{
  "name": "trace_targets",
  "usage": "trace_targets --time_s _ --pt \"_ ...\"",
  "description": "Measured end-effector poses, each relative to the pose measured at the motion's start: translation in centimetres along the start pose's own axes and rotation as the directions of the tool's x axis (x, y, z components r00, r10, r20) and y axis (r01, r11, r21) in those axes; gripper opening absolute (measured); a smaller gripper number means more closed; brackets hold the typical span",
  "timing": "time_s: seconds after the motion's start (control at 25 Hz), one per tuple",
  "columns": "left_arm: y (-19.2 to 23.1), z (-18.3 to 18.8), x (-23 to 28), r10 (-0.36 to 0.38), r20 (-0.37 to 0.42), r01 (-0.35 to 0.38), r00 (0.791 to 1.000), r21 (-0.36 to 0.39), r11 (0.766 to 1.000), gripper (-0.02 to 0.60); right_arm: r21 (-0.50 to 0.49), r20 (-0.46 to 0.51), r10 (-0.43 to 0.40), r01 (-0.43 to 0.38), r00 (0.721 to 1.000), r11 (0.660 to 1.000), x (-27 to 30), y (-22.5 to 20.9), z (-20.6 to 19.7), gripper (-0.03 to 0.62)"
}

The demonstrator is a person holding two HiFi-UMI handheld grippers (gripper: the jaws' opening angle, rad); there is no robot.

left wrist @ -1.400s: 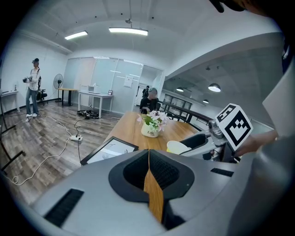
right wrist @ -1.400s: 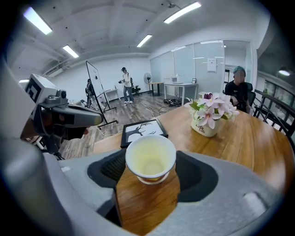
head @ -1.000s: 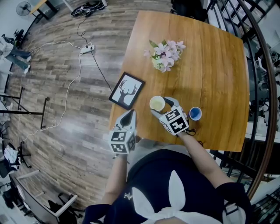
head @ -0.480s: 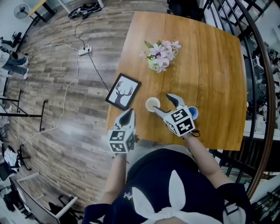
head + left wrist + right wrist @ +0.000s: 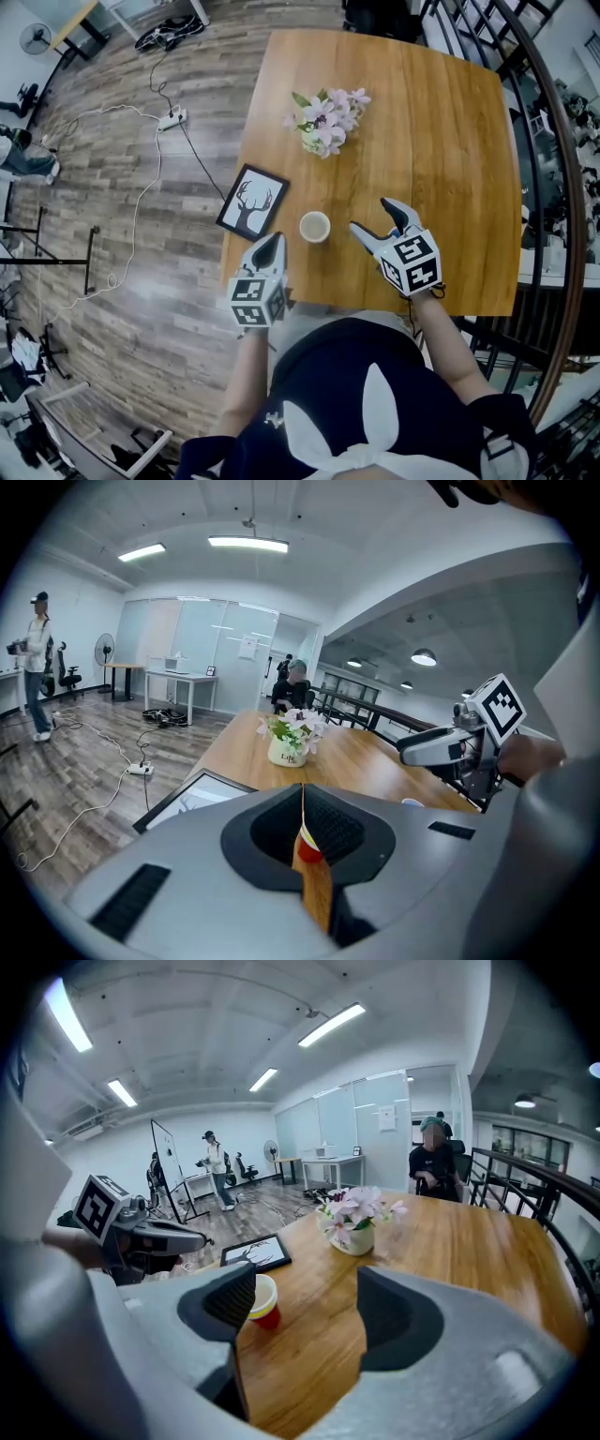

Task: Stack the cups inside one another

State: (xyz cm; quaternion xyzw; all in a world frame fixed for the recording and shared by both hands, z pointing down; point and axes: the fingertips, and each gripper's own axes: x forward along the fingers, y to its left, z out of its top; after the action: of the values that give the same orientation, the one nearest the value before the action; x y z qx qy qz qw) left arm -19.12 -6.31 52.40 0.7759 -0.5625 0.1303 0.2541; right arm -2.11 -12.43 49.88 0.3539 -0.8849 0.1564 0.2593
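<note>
**A:** What is the right gripper [image 5: 373, 216] doing?

**B:** Its jaws stand wide apart with nothing between them but bare table [image 5: 450, 141]. It hangs over the near edge, tilted downward.

**A:** And the cup [image 5: 314, 226]?

**B:** It stands upright on the table, to the left of that gripper and apart from it. In the right gripper view it peeks out from behind the left jaw's tip. It is red outside and pale inside.

**A:** The left gripper [image 5: 273, 242]?

**B:** Its jaws are pressed together and hold nothing. The cup stands just ahead of its tips, a little to the right. In the left gripper view a sliver of red shows through the slit between the jaws.

**A:** Is there a second cup?

**B:** In the left gripper view a pale rim [image 5: 412, 803] sits on the table just below the right gripper. It is too small to tell more.

**A:** Anything else on the table?

**B:** The flowers [image 5: 323, 117] stand well ahead of both grippers. A frame [image 5: 251, 202] lies flat at the table's edge, ahead and left of the left gripper.
</note>
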Motion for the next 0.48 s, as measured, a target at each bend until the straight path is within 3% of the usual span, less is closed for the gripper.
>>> trace_targets --time_s 0.48 --pt "-3.3 0.7 2.0 -0.06 -0.008 0.06 0.998 0.032 0.998 0.021 0.094 -0.025 -0.119 0.121 0.993 0.988 -4.7 -4.9 -3.9 0.337"
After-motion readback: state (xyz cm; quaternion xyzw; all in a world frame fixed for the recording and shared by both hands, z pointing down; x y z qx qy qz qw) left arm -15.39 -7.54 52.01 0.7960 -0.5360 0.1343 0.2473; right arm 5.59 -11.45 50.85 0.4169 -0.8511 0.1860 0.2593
